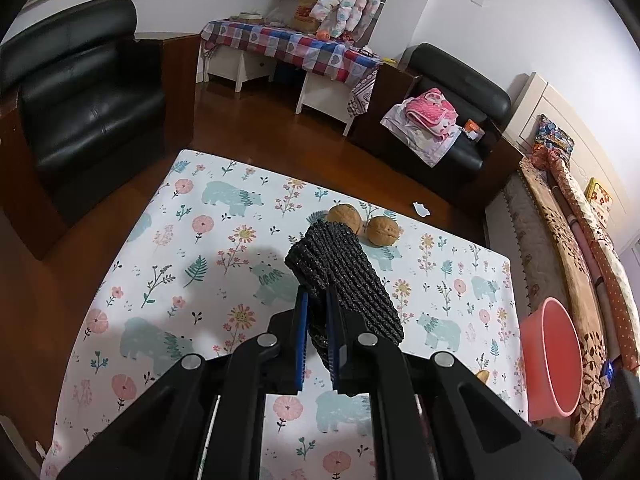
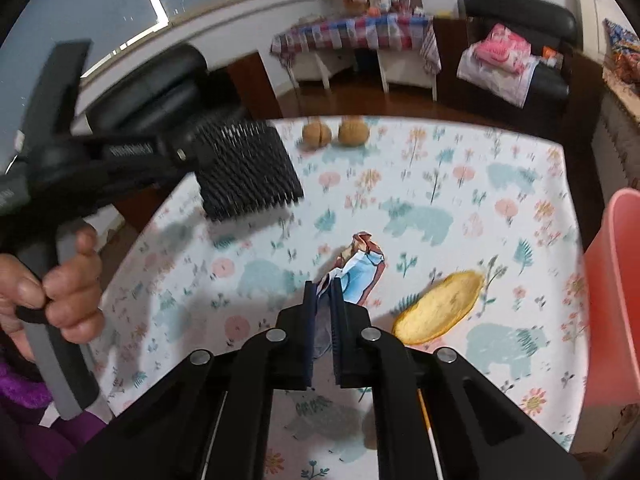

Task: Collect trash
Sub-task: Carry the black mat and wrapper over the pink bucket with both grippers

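My left gripper (image 1: 316,296) is shut on a black foam net sleeve (image 1: 344,276), held above the floral tablecloth (image 1: 200,240). The right wrist view shows that net (image 2: 250,170) hanging at the upper left, with a person's hand (image 2: 60,288) on the gripper handle. My right gripper (image 2: 323,288) is shut on the near end of a crumpled blue and brown wrapper (image 2: 362,270), which stretches away over the cloth. A yellow peel (image 2: 438,308) lies just to its right. A pink bin (image 2: 616,300) stands off the table's right edge.
Two walnuts (image 1: 346,218) (image 1: 383,231) sit near the table's far edge. The pink bin (image 1: 554,360) stands between the table and a bed with patterned covers (image 1: 568,240). Black armchairs (image 1: 88,92) and a checked-cloth table (image 1: 288,46) stand across the wooden floor.
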The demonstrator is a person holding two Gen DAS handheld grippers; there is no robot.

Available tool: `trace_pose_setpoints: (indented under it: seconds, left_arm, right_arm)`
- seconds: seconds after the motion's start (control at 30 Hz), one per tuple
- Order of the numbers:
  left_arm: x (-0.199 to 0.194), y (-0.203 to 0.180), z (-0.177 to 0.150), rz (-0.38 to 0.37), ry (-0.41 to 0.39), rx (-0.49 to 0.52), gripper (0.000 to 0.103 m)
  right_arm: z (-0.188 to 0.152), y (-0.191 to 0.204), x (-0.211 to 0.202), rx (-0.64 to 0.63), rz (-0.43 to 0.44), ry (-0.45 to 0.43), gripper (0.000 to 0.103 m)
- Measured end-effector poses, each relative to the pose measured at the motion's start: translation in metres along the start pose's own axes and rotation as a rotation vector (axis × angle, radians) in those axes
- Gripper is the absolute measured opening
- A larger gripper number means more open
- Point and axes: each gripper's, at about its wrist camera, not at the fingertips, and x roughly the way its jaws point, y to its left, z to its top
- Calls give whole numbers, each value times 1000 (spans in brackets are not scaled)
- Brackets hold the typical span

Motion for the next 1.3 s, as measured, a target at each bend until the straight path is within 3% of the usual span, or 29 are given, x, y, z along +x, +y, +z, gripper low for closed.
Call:
trace_pose_setpoints:
  seconds: [0.33, 0.7, 1.3]
  left_arm:
    - [-13, -22, 1, -41, -23, 55, 8]
    - [-22, -57, 2, -86, -39, 125, 8]
    - [-28, -160, -7, -216, -44, 314, 8]
  right_arm:
    - [9, -18, -44, 59, -27, -141, 7]
    - [9, -53, -78, 158, -86, -235, 7]
    - [-8, -117, -122, 292, -214, -336, 7]
